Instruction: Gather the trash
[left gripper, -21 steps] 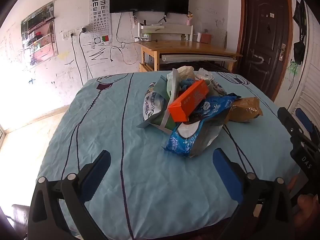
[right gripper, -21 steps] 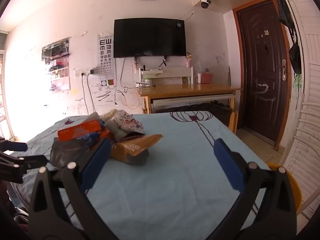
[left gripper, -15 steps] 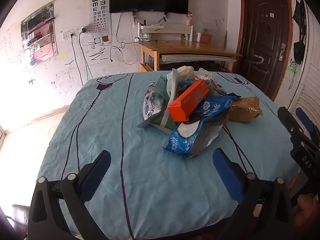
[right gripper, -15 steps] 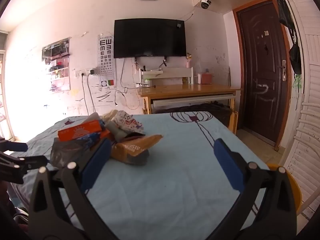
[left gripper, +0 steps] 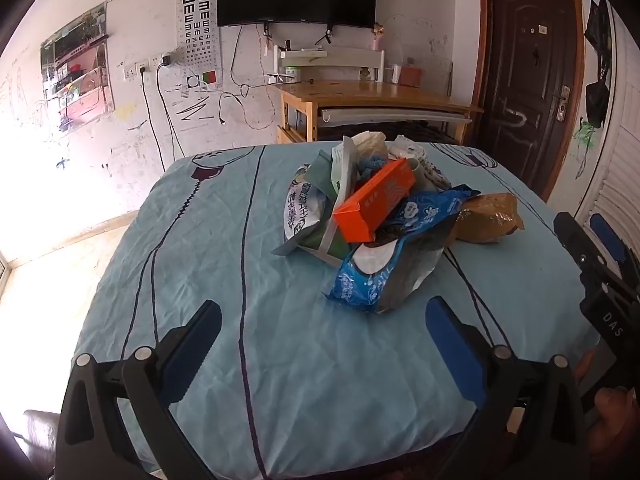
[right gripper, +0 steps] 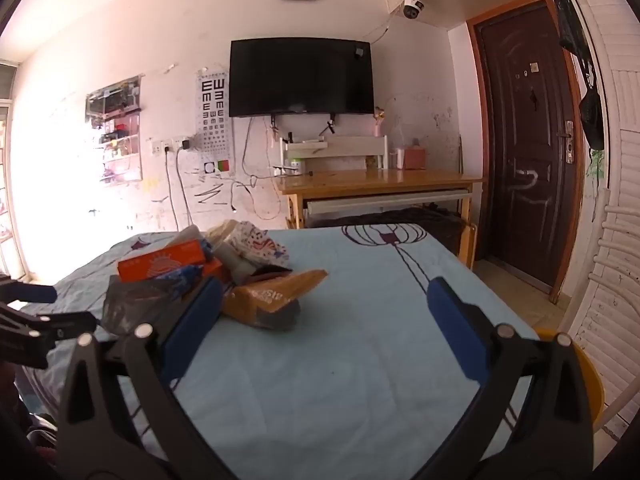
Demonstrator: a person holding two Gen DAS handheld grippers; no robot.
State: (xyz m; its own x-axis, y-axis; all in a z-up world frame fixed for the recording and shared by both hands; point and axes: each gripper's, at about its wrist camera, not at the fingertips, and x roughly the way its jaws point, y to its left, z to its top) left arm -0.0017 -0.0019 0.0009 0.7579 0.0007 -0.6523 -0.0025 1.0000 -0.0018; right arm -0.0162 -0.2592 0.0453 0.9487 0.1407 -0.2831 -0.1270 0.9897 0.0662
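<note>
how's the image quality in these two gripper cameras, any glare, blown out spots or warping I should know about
Left wrist view: daylight blows out the white wall and floor at the left edge; fisheye bends the dark brown door; the pile of crumpled wrappers and an orange carton is sharp. Right wrist view: the left edge by the window is washed out, the wall has a pinkish cast, and black vignette fills the corners.

Left gripper point(left gripper: 322, 334) and right gripper point(right gripper: 324, 312) wide open, empty

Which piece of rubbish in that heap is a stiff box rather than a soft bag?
The orange carton lying on top: straight edges, flat faces; the rest are crumpled wrappers.
</note>
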